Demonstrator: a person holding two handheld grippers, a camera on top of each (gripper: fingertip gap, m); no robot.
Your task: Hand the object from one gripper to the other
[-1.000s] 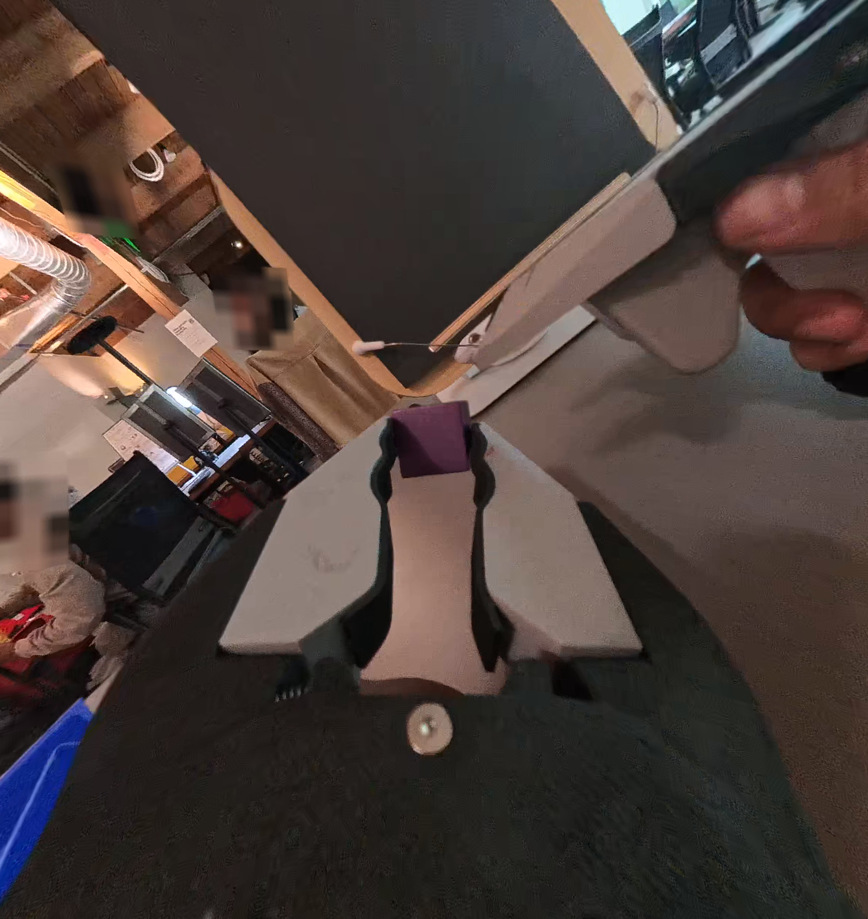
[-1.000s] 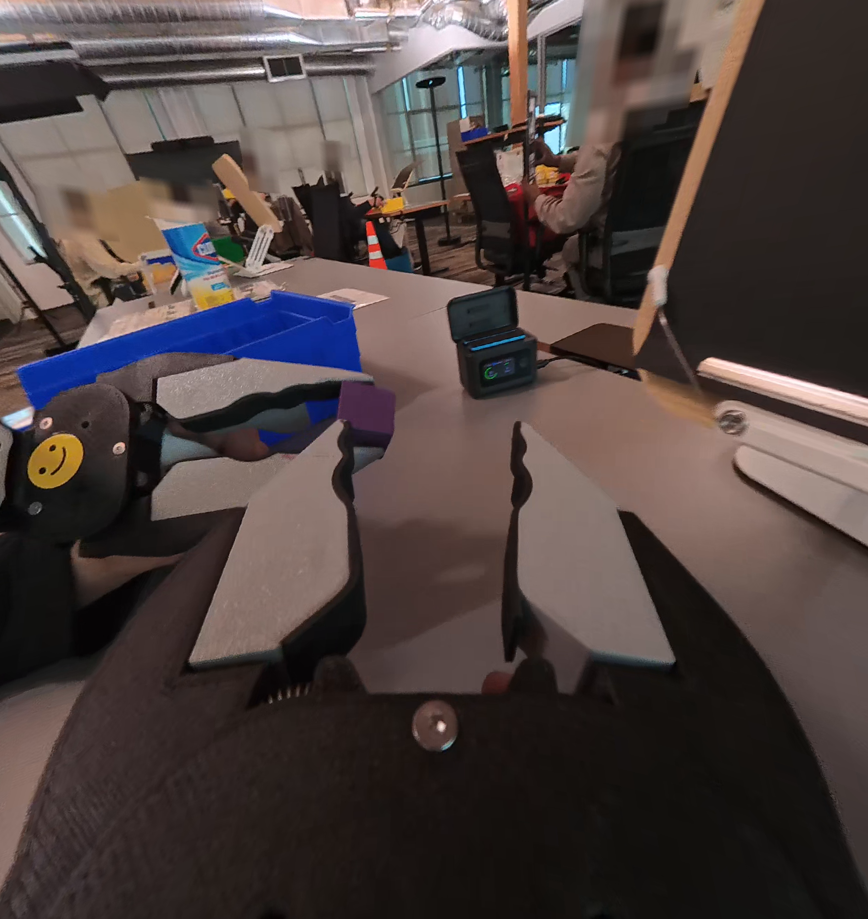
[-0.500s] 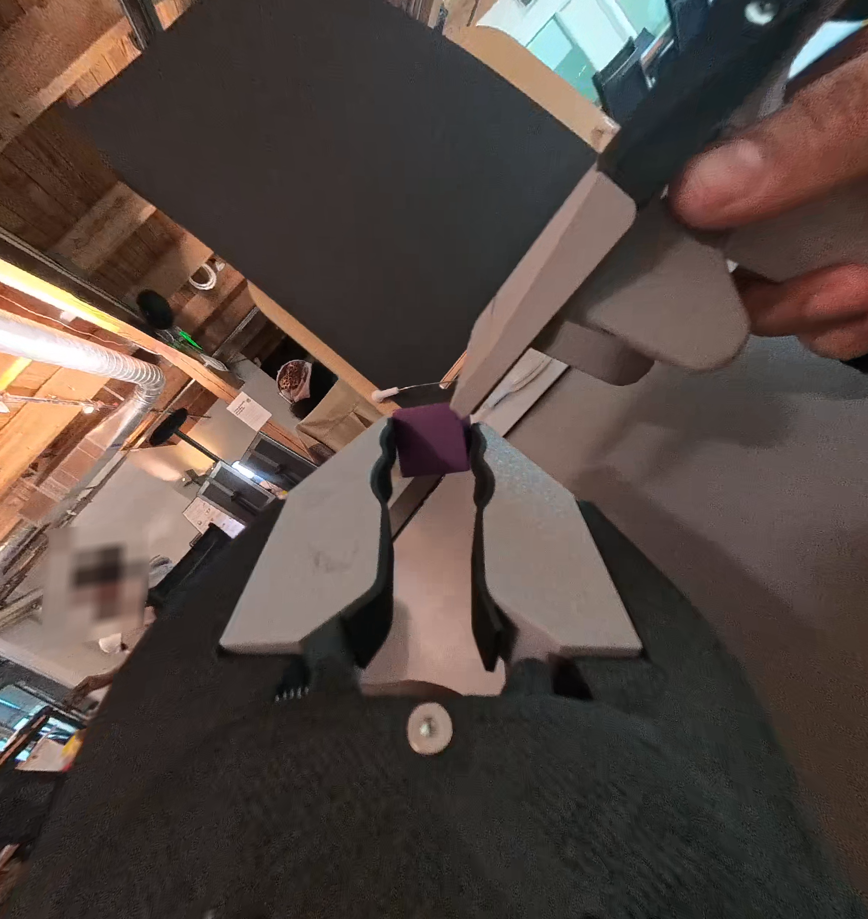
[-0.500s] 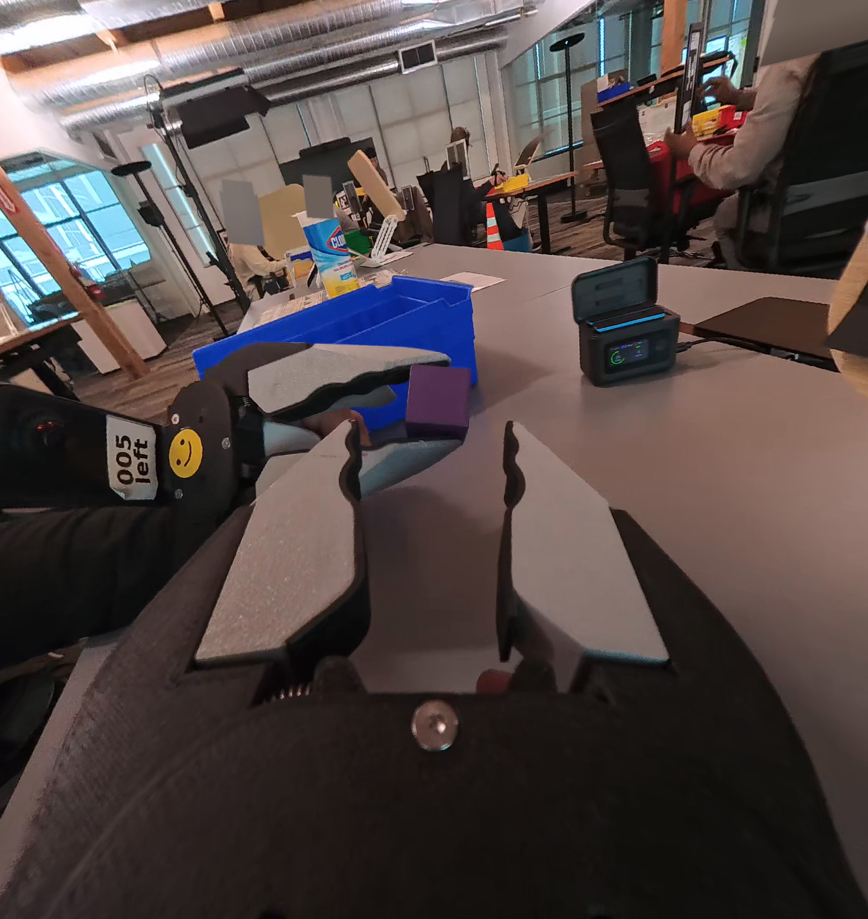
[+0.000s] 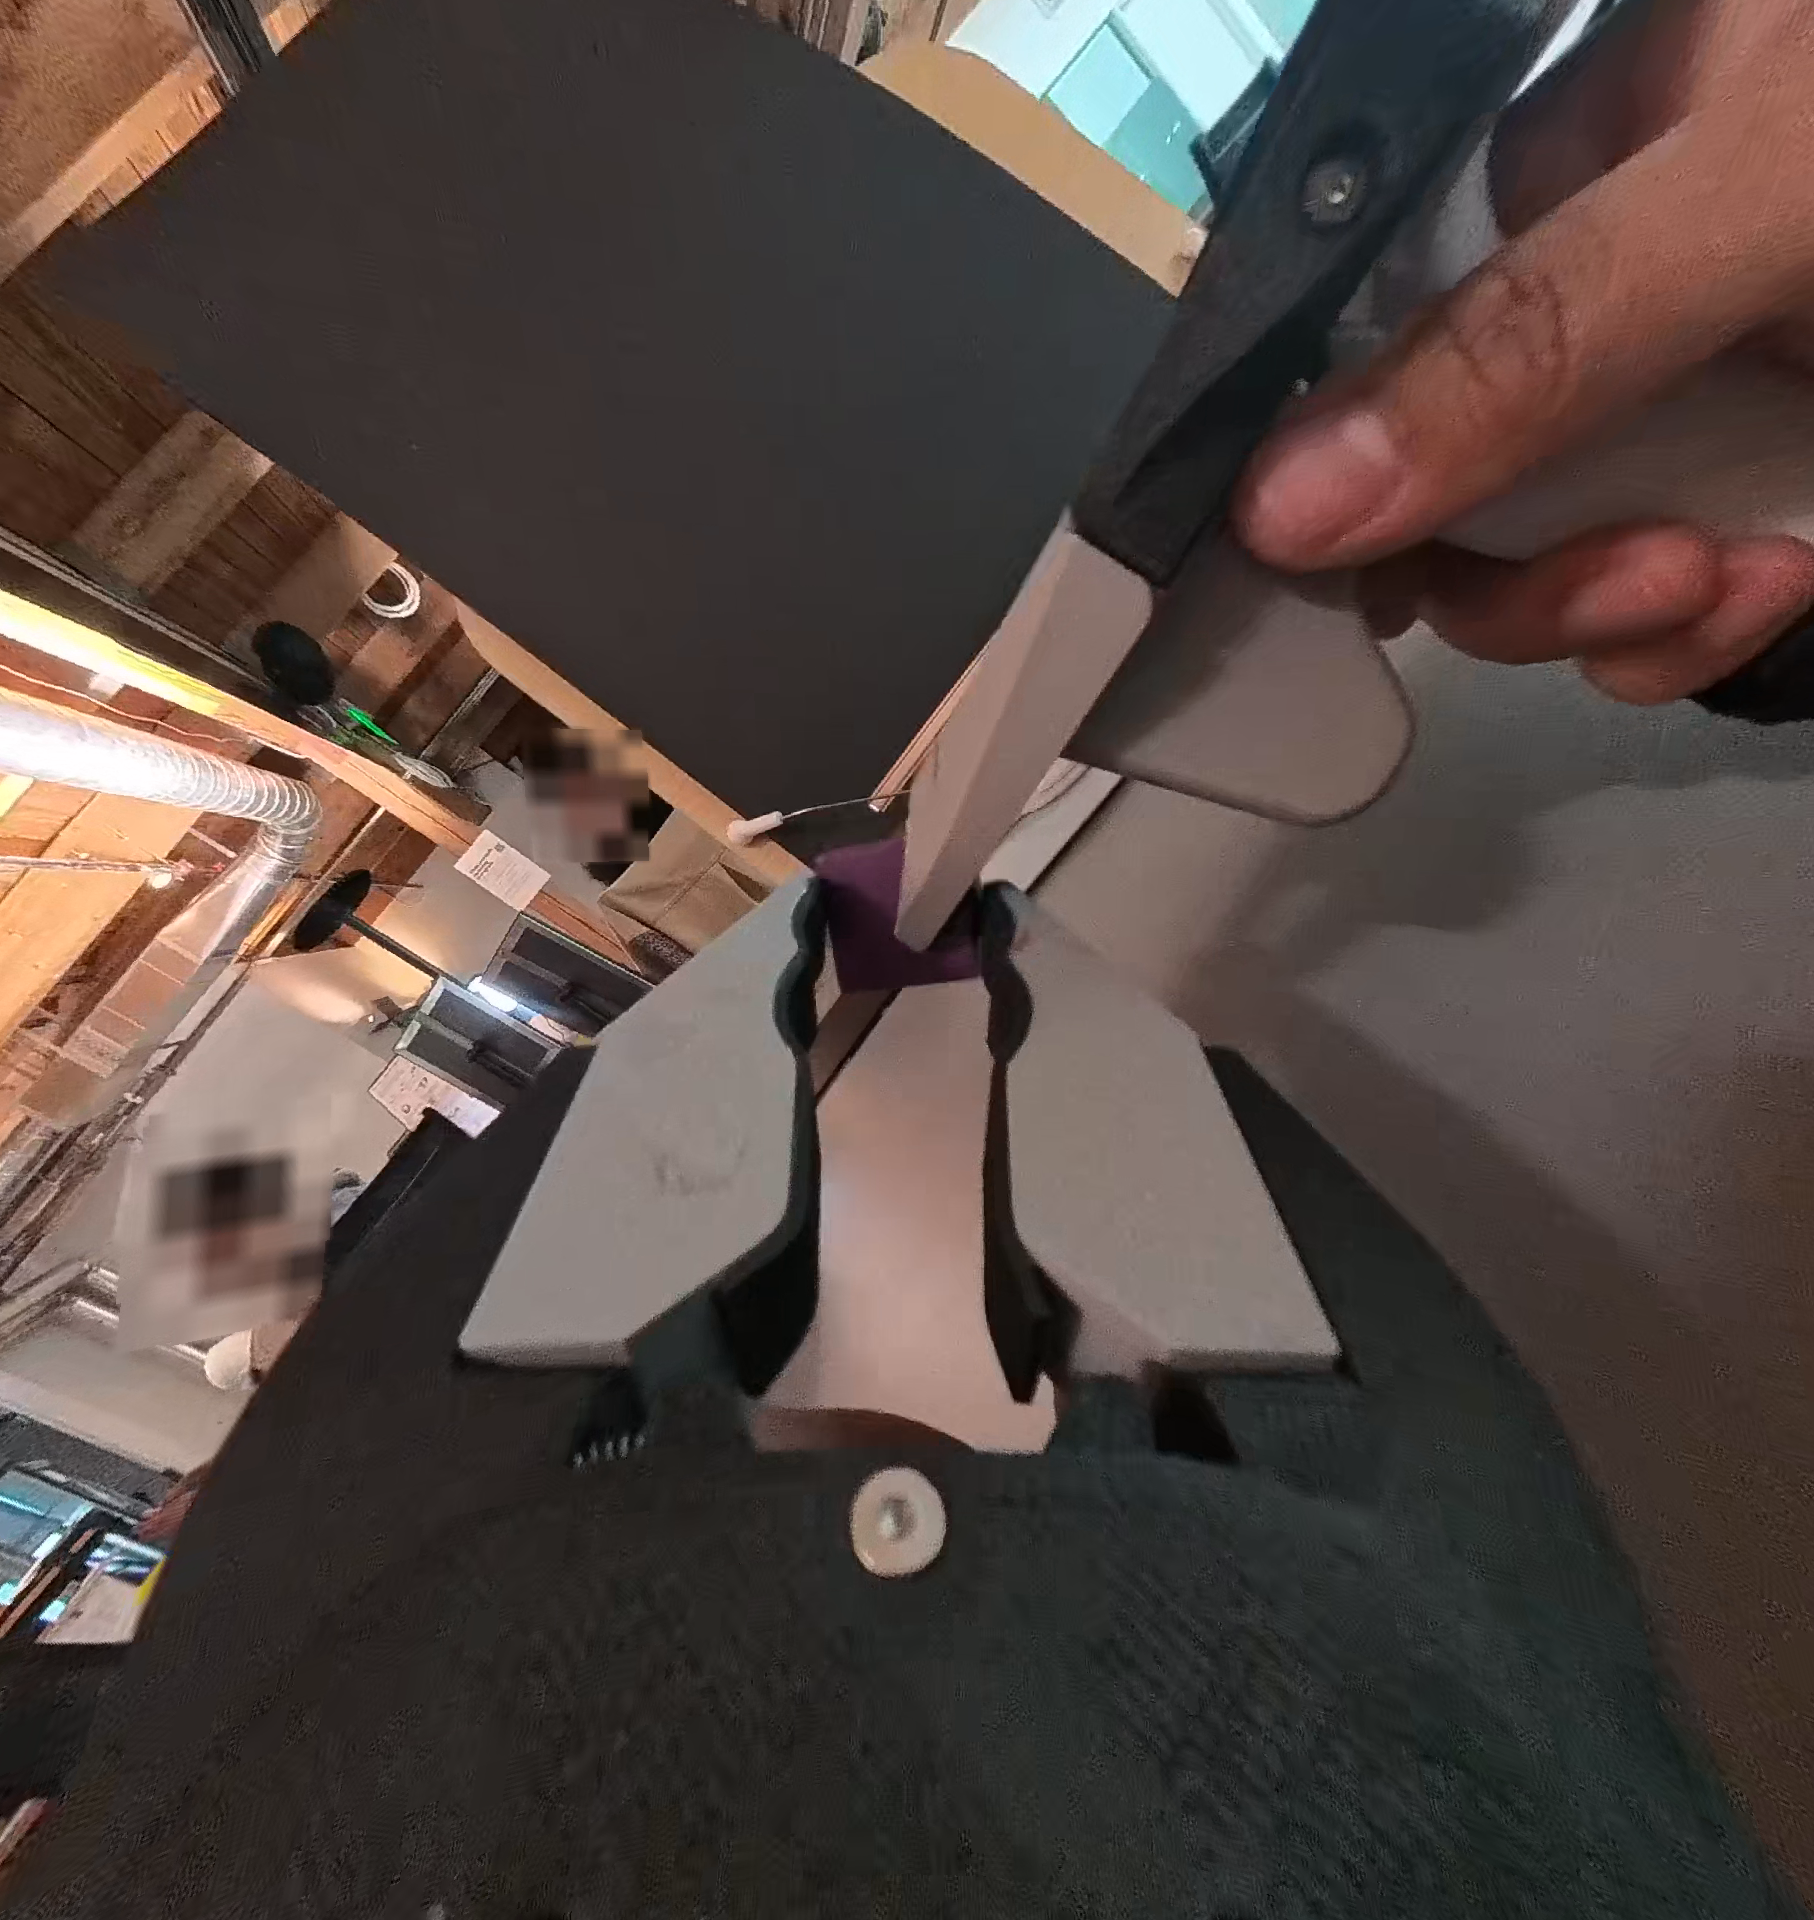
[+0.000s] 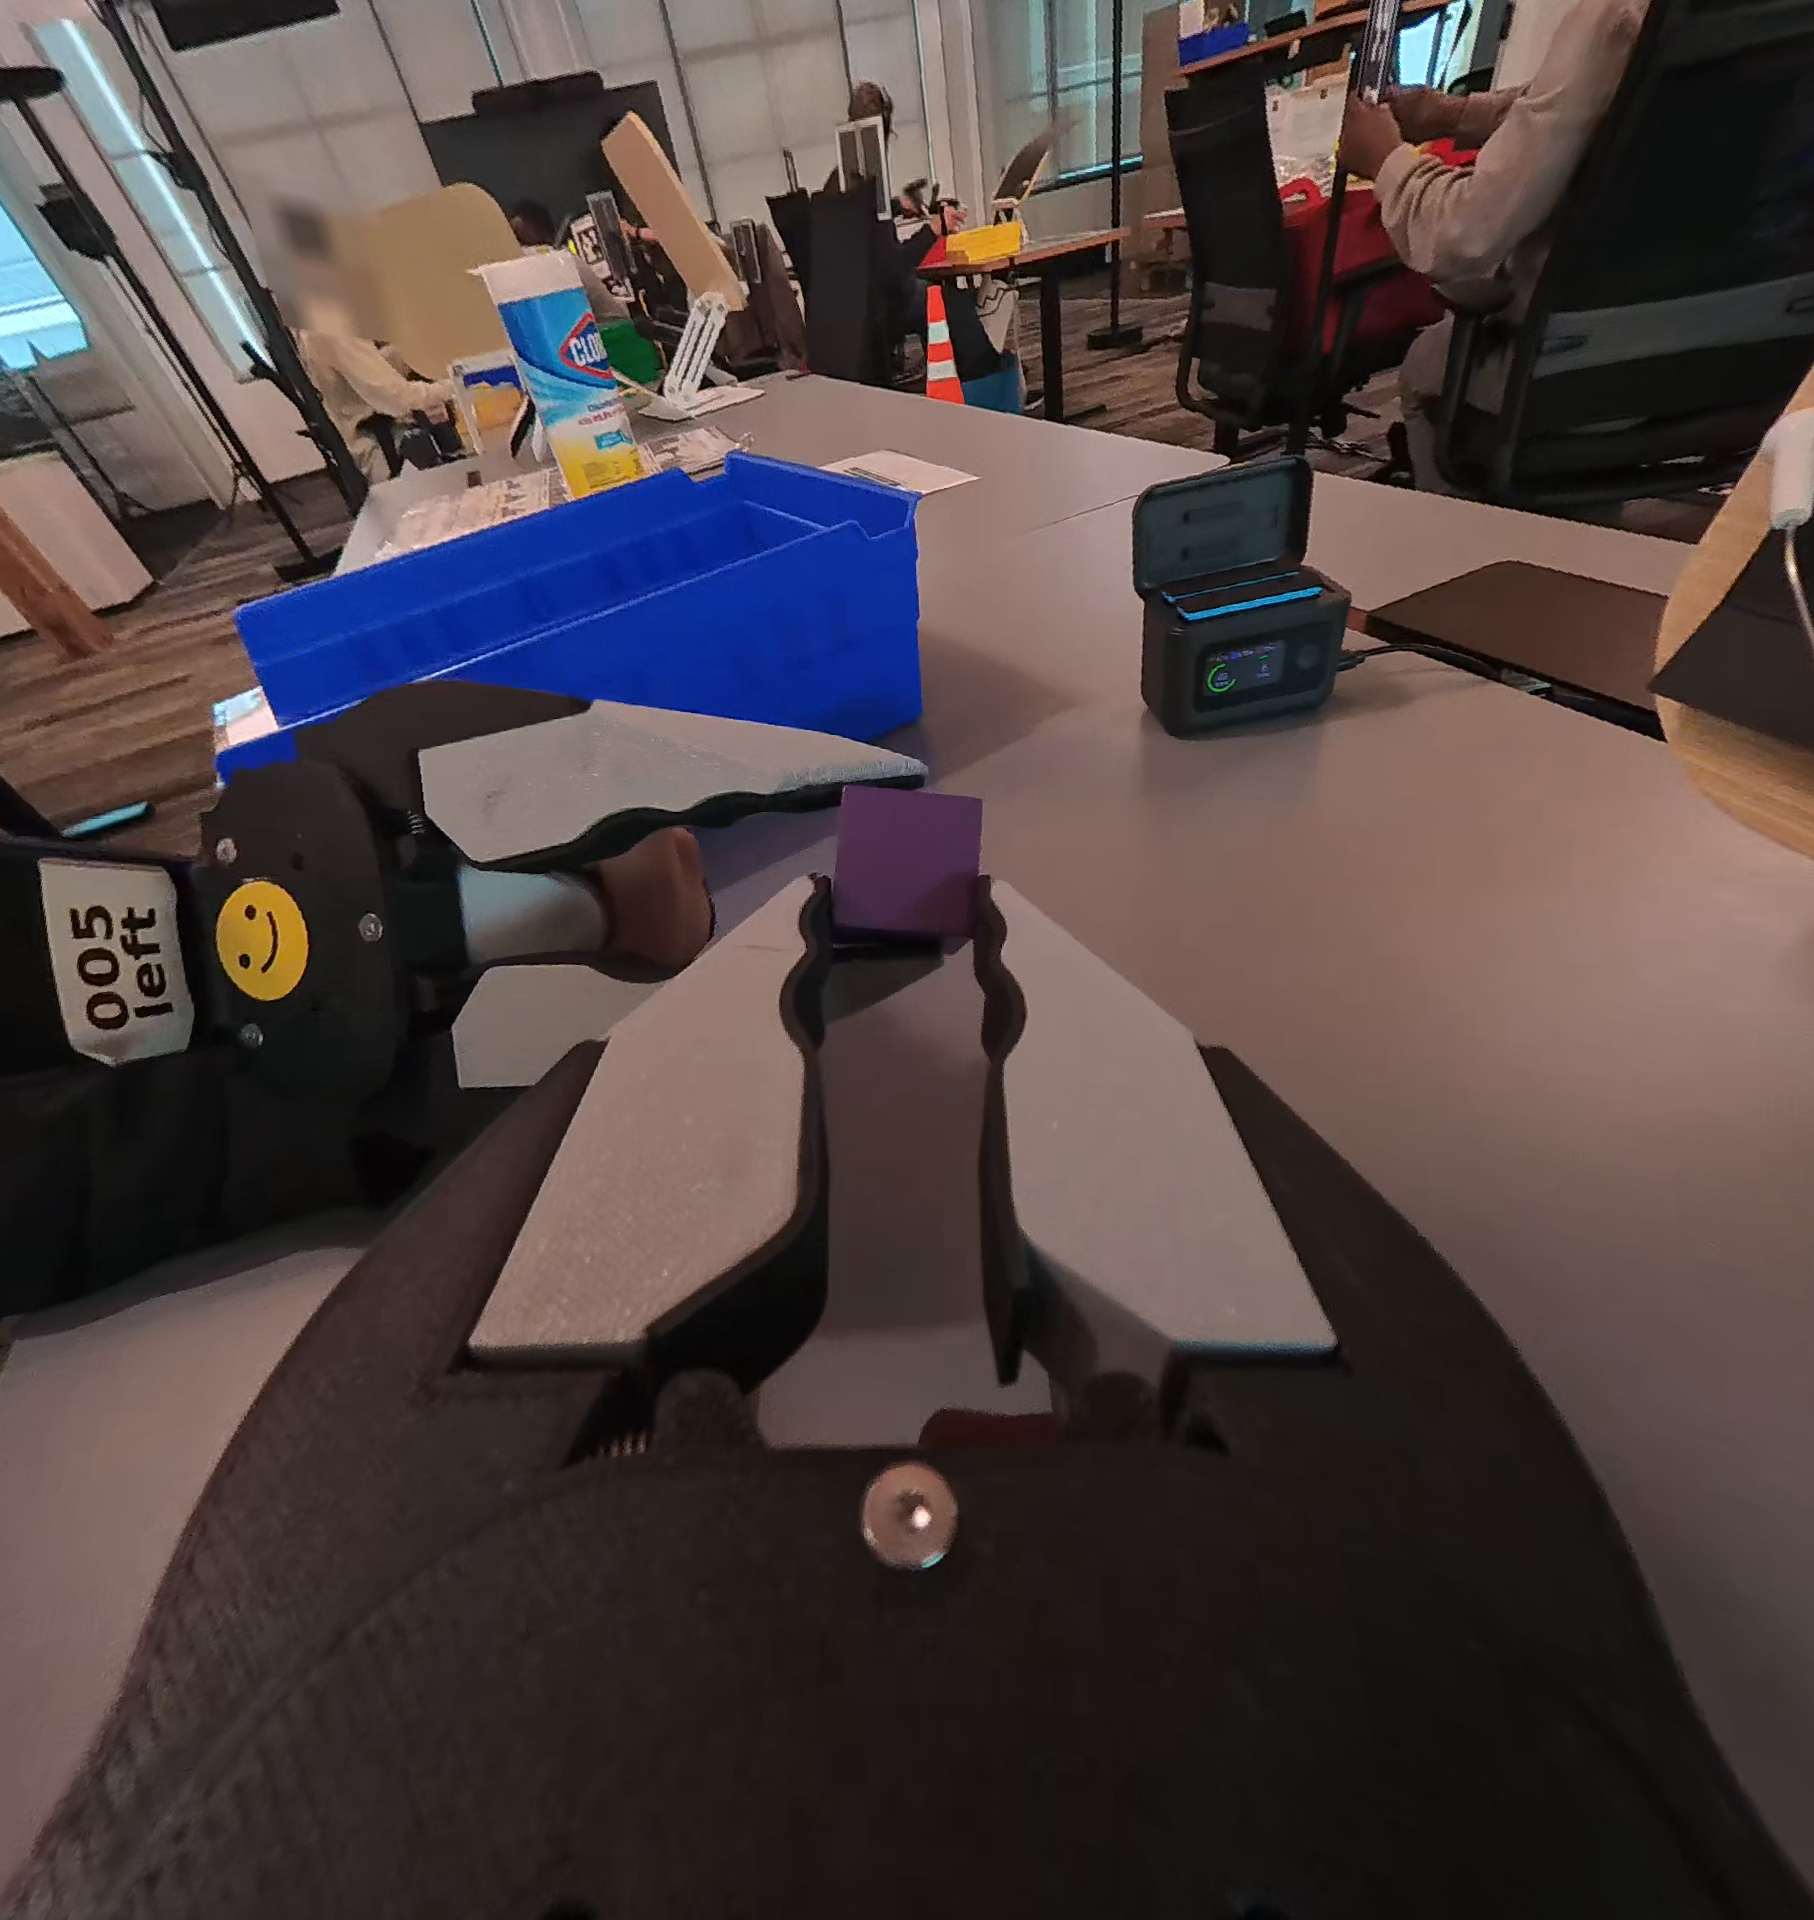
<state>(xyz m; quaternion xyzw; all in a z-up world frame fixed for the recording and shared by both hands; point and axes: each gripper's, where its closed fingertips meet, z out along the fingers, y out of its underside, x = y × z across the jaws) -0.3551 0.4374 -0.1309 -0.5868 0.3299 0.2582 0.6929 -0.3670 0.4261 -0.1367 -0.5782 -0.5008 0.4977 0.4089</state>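
Purple cube held mid-air over bench | left claw clamped on it | right claw closed round it, contact likely | Judged light, rigid, smooth: grip flat opposite faces.

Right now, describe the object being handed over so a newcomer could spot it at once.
On the grey table, find the blue bin; just in front of it the left claw and right claw meet. Between their tips sits the purple cube, the only purple thing there.
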